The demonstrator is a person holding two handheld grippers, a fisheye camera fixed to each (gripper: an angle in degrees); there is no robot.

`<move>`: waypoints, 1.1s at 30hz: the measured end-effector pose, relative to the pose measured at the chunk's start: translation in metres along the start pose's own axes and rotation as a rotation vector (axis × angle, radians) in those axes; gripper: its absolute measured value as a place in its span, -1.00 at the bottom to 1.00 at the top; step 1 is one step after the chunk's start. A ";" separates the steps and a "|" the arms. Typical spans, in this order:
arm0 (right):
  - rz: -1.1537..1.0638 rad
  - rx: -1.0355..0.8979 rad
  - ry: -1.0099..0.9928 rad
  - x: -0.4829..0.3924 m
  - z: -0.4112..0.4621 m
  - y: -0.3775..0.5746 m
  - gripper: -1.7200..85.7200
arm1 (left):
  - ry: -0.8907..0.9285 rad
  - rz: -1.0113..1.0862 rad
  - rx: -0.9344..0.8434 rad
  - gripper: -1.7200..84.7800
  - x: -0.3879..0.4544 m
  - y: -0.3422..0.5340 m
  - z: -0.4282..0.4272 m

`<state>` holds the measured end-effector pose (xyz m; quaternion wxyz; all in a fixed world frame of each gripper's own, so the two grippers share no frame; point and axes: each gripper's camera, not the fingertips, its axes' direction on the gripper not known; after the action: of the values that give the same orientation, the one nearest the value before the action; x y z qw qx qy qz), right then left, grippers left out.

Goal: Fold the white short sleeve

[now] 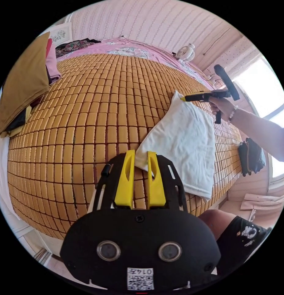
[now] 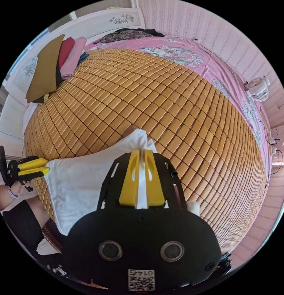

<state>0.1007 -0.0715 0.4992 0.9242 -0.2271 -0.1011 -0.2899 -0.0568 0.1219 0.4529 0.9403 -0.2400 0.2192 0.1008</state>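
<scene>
Pink striped walls (image 1: 154, 27) and a bright window (image 1: 265, 92) at the right of the left gripper view frame a bed covered by a woven mat of small golden-brown bamboo tiles (image 1: 86, 116), with a pink flowered sheet (image 2: 185, 52) along its far side and a small white fan (image 2: 258, 89) at the right edge of the right gripper view. At the upper left of both views a pile of folded clothes, olive-brown, red and pink (image 2: 53, 67), sits set aside. A white short-sleeve garment (image 1: 185, 144), already partly folded, lies on the mat at the lower right of centre in the left gripper view, lifted at two corners. Low in that view, the left gripper (image 1: 139, 167) holds its yellow fingers (image 1: 126, 178) at the near corner of the cloth, close together; whether they pinch it I cannot tell. In its own view, the right gripper (image 2: 142, 172) is clenched on a ridge of white fabric that runs up between its fingers. Holding two corners apart keeps that edge taut, likely so the cloth can be carried over in one clean fold.
</scene>
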 end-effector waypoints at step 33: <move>0.245 0.344 -0.314 0.018 -0.169 0.178 -0.92 | -0.042 0.287 -0.005 -0.96 0.056 -0.030 -0.019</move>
<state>0.2282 -0.0319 0.2929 0.9504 -0.1195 -0.2630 -0.1156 -0.0057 0.0910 0.4244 0.9200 -0.2066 0.2314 0.2395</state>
